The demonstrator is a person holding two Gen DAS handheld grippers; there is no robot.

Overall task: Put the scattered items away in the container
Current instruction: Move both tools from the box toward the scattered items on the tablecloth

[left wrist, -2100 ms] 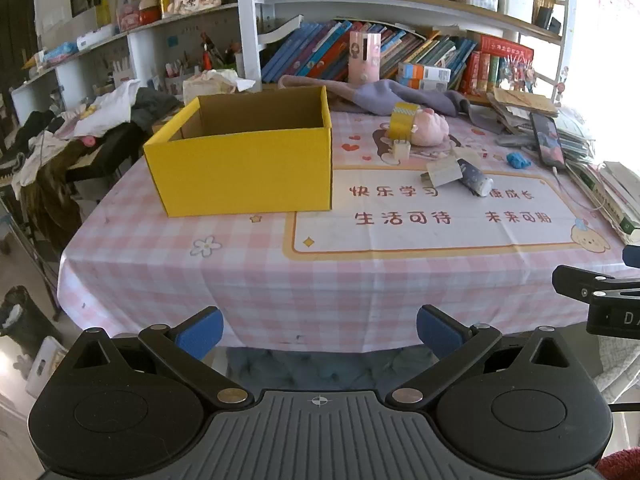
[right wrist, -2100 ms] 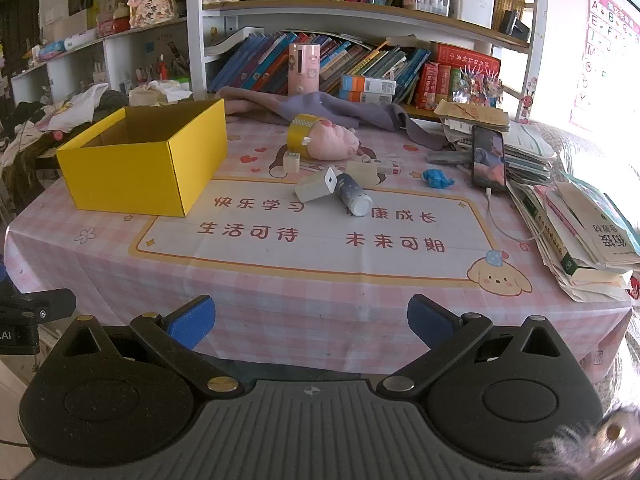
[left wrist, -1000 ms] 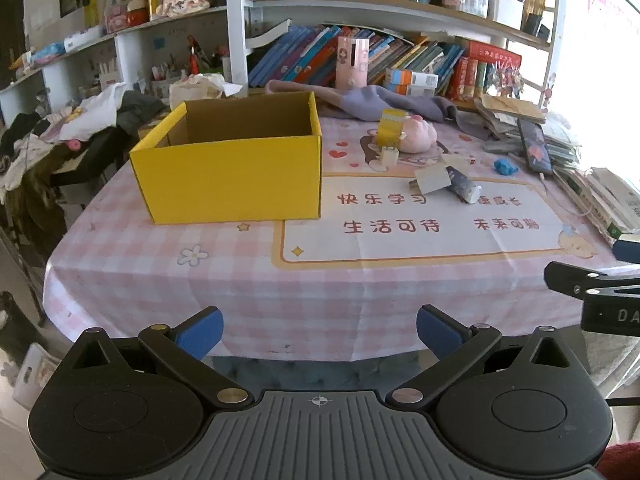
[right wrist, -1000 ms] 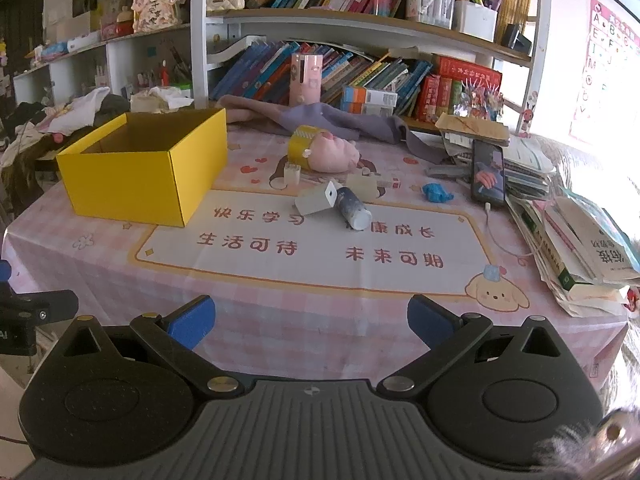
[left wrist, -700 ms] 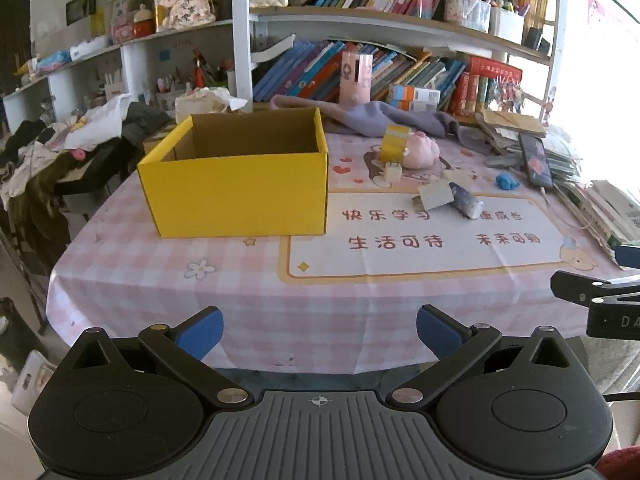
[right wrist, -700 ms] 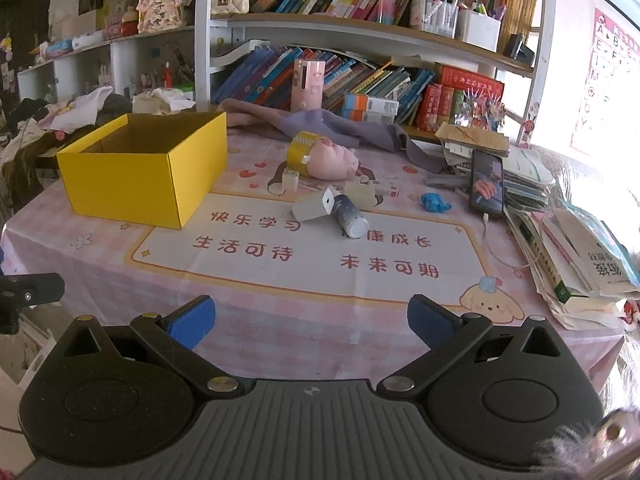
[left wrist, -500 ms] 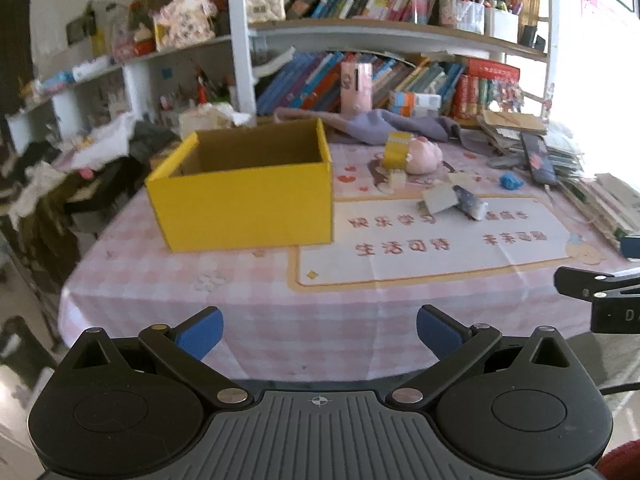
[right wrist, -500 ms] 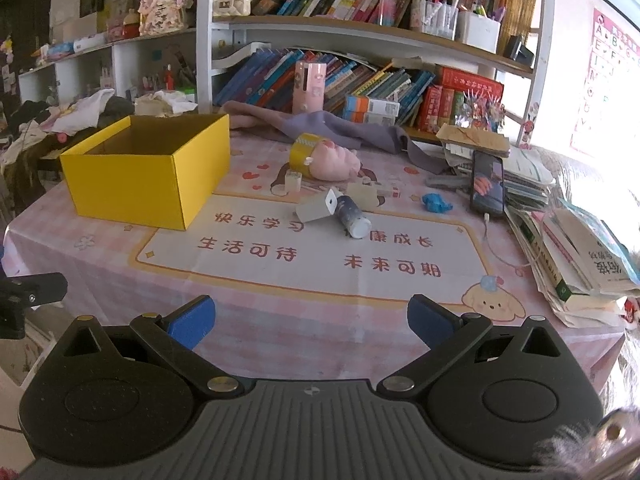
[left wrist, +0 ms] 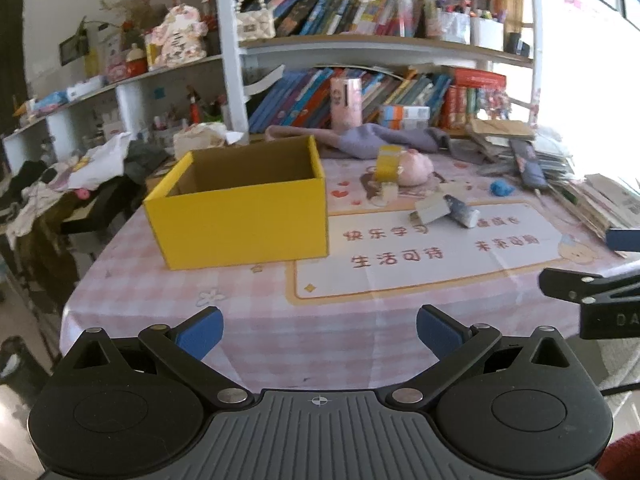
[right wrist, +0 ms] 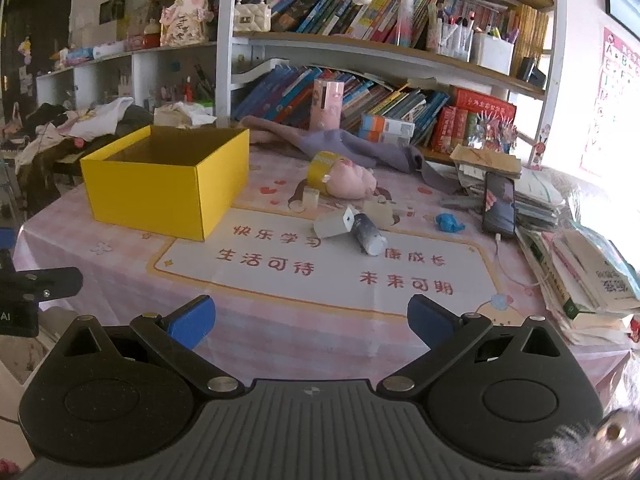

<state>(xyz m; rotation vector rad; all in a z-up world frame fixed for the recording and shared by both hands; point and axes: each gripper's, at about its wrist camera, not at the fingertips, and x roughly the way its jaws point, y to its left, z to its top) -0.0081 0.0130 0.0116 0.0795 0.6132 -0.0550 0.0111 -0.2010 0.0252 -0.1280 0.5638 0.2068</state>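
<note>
On a pink checked tablecloth (right wrist: 120,276), an open yellow box (right wrist: 168,184) shows no contents from these angles. Right of it, a grey tube (right wrist: 368,234) lies on its side, white end toward the cameras, touching a white block (right wrist: 334,223). Left gripper (left wrist: 318,330) and right gripper (right wrist: 310,320) hover released, holding nothing.

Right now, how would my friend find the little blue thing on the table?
Start at the yellow box and look across the pink tablecloth toward the book piles. The small blue lump lies beside the black phone, the only bright blue thing among pale ones.
</note>
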